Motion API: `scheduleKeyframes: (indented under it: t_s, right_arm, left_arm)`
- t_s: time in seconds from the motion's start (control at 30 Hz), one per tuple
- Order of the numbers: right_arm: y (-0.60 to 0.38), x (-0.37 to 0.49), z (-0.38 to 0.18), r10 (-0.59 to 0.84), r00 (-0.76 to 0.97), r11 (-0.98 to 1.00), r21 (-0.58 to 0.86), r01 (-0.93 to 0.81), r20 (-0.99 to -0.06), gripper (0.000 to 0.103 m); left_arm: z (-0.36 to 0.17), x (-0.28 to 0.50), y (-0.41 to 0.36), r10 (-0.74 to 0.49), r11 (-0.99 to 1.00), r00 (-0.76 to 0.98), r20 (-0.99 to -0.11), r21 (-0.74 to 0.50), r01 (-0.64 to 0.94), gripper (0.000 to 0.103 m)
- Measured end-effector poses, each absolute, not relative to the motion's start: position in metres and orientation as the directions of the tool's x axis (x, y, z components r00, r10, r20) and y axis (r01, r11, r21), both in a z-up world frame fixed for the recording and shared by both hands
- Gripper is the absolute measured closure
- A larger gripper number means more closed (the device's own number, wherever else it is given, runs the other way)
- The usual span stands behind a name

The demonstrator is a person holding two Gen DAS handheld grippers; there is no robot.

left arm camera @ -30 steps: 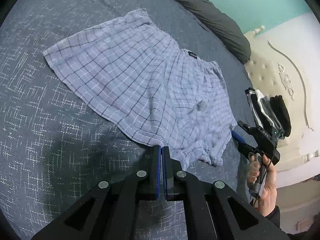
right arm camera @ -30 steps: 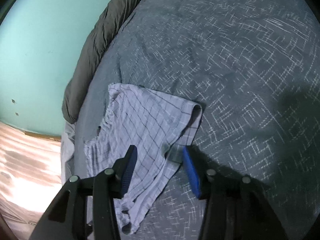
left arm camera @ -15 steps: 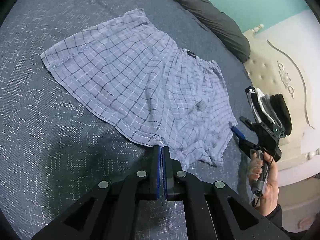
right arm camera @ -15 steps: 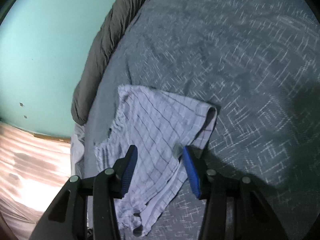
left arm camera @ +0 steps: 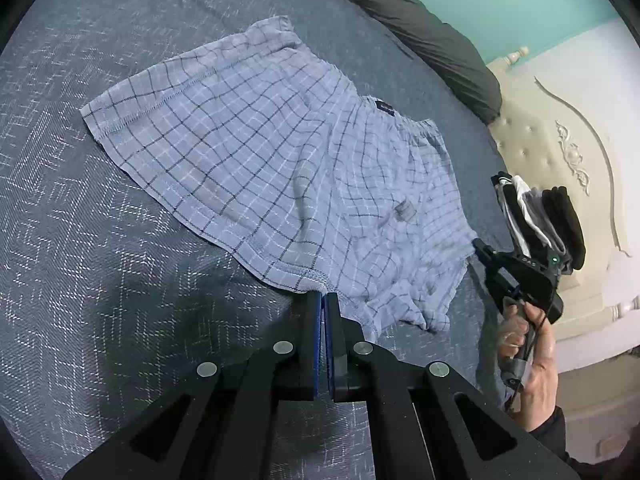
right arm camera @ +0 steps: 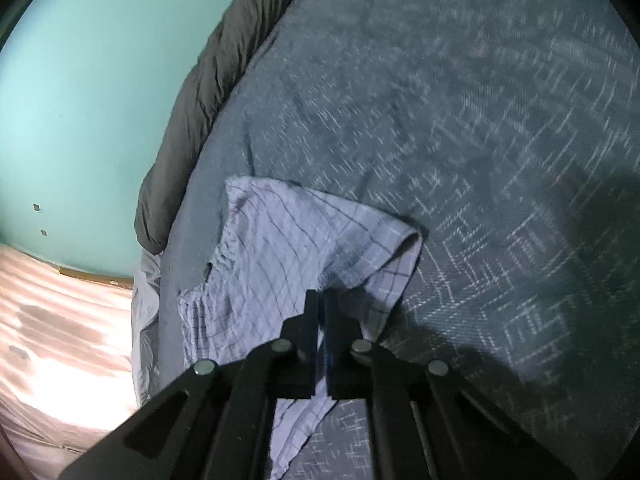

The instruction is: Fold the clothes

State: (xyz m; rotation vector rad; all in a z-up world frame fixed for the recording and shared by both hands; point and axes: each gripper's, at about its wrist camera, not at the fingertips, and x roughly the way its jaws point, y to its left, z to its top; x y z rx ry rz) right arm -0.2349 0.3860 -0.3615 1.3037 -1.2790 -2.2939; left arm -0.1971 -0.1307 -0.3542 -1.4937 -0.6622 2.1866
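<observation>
Light blue plaid shorts lie spread on the dark blue-grey bedspread, waistband toward the far right. My left gripper is shut on the near leg hem of the shorts. In the right wrist view, my right gripper is shut, with the shorts bunched around its tips and one edge lifted and curled. Seen from the left wrist, the right gripper meets the shorts' right edge, and a hand holds it.
A dark grey duvet runs along the far side of the bed against a teal wall. A stack of folded black, white and grey clothes sits by the cream headboard. Wooden floor shows past the bed edge.
My right gripper went from open to shut on the shorts' edge. The left gripper stayed shut on the hem, and the shorts' far leg shifted slightly.
</observation>
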Motion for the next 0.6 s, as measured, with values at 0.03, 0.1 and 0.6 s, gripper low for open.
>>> scheduleKeyframes:
  t_s: [0.03, 0.1, 0.6]
  right_arm:
    - [0.388, -0.233, -0.358, -0.546, -0.591, -0.601, 0.769, -0.218, -0.594, 0.101]
    - [0.392, -0.231, -0.352, -0.546, -0.598, -0.599, 0.773, -0.212, -0.587, 0.101]
    - [0.410, -0.227, -0.356, -0.519, -0.605, -0.591, 0.765, -0.257, -0.604, 0.101]
  left_arm:
    - [-0.354, -0.197, -0.131, 0.576, -0.803, -0.343, -0.742, -0.592, -0.067, 0.102]
    - [-0.352, -0.197, -0.130, 0.577, -0.802, -0.344, -0.740, -0.593, -0.071, 0.102]
    - [-0.356, -0.209, -0.123, 0.588, -0.800, -0.307, -0.748, -0.593, -0.089, 0.102]
